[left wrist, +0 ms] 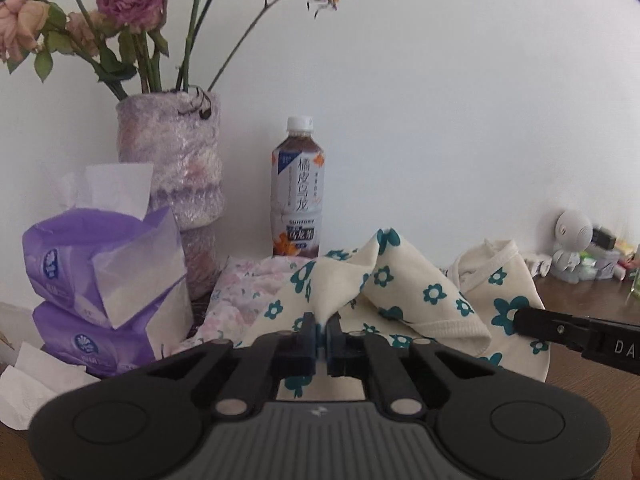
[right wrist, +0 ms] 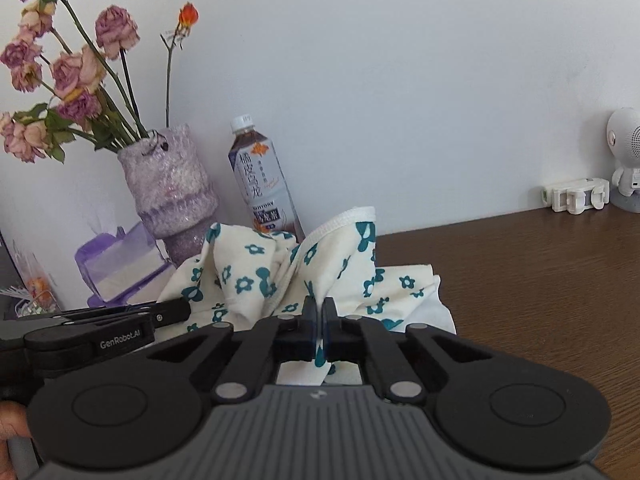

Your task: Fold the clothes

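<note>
Brown wooden table (right wrist: 540,280) against a white wall, and I've got the cream garment with teal flowers (left wrist: 400,280) bunched up on it, in front of the tea bottle (left wrist: 298,188) and the vase of dried roses (left wrist: 172,164). My left gripper (left wrist: 322,330) is pinched tight on a raised fold. My right gripper (right wrist: 319,316) is clamped on another fold, cloth peaking above both.
</note>
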Demonstrator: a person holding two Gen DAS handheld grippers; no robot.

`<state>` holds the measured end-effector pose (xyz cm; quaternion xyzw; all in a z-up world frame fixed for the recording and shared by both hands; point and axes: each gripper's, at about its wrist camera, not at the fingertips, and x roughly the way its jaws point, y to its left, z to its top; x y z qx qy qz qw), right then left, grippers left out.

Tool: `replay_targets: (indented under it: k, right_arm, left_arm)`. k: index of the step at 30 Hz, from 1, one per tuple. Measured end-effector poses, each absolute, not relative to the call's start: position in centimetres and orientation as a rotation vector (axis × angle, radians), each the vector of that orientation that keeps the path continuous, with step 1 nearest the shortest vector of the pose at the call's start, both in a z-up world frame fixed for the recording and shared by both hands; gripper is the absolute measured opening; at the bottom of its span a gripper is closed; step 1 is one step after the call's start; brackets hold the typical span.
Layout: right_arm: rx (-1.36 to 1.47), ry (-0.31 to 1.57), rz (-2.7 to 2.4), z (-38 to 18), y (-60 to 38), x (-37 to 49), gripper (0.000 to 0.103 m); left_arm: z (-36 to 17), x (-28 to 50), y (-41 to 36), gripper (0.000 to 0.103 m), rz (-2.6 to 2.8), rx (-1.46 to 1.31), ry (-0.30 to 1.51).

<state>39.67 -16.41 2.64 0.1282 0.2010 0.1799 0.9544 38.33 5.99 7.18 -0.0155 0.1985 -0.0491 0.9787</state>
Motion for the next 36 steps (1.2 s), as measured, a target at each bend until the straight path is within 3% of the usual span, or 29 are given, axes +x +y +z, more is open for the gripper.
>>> replay_targets:
  k: [9,15,19,25,36]
  right_arm:
    - [0.325,0.078,0.382,10.5,-22.3,28.1,0.001]
    - [0.223,-0.025,0.4,14.0,-25.9,16.5,0.001]
    - [0.189,0.091,0.427,12.6,-28.0,10.4,0.001]
    - [0.178,0.321,0.454,6.0,-28.2,4.4,0.001]
    - [0.253,0.473,0.446,-0.3,-28.0,0.3,0.001]
  left_arm:
    - [15.5,23.8,4.4,0.003,-0.335,-0.107,0.114]
    - [14.9,14.0,1.8,0.003,-0.482,-0.069,0.229]
    - [10.7,9.8,0.6,0.003,-0.505,-0.032,0.382]
    - [5.4,5.7,0.9,0.003,-0.472,-0.04,0.563]
    - [3.0,1.6,1.2,0.007,-0.406,-0.008,0.646]
